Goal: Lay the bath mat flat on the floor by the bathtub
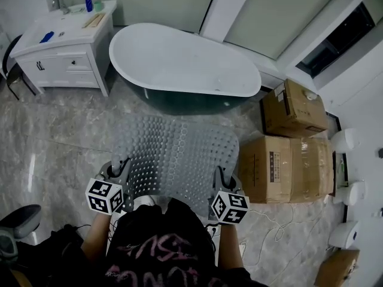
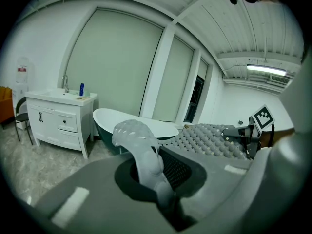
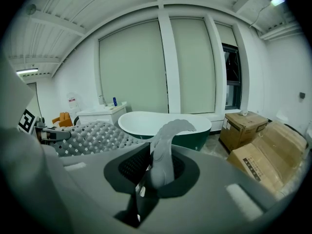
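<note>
The left gripper [image 1: 117, 173] and right gripper [image 1: 223, 179] each pinch a near corner of the studded bath mat [image 1: 173, 151], which is spread above the floor [image 1: 54, 136] near the bathtub [image 1: 179, 61]. It is best to lower both evenly, far edge first, to avoid folds.

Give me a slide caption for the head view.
Grey studded bath mat spread before the bathtub, near corners clamped by the left gripper and the right gripper.

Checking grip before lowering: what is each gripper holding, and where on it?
Both hold the bath mat by its near edge: the left gripper clamps the near-left corner, the right gripper the near-right corner.
</note>
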